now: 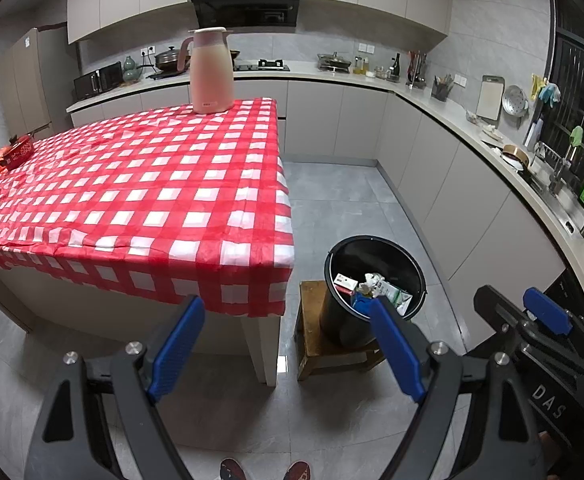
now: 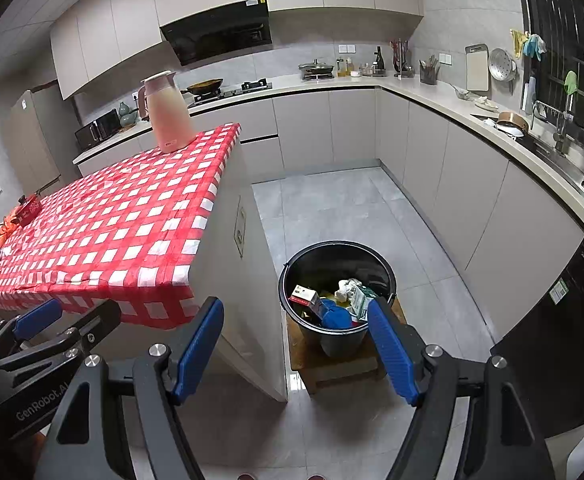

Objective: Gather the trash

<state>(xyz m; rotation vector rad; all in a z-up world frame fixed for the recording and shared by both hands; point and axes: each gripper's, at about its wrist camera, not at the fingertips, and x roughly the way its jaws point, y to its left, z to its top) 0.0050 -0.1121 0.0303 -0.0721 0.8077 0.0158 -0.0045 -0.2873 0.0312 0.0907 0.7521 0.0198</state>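
So both hand-held grippers hang over the floor w/ nothing in them. Left hand-held gripper (image 1: 288,322) has its blue fingers spread wide, released; right hand-held gripper (image 2: 296,325) the same, jaws well apart and empty. Each shows up in the other's view, so they sit side by side, near each other.

Trash bin (image 1: 375,292) is a black bucket standing on a low wooden stool (image 1: 311,344), just beside the near right corner of the counter (image 1: 152,184). Prob. raised on the stool so stuff can be dropped in from counter height w/o bending. Inside: a small carton (image 2: 303,296), crumpled white paper (image 2: 345,288), a green-white pack (image 2: 361,298) and something blue (image 2: 333,316). So trash already lies in the bin, piled toward the near side.

Rel. to the grippers: bin is ahead and below, right of centre in the left view, about centred betw. the fingers in the right view. Not touching either.

Counter has a red-white check cloth; the middle looks bare. Pink jug (image 1: 210,72) stands at the far edge. Red bits (image 1: 14,152) lie at the left edge; can't tell if they're trash. Judging by this, task looks mostly done, and open empty grippers fit a just-dropped or waiting pose.
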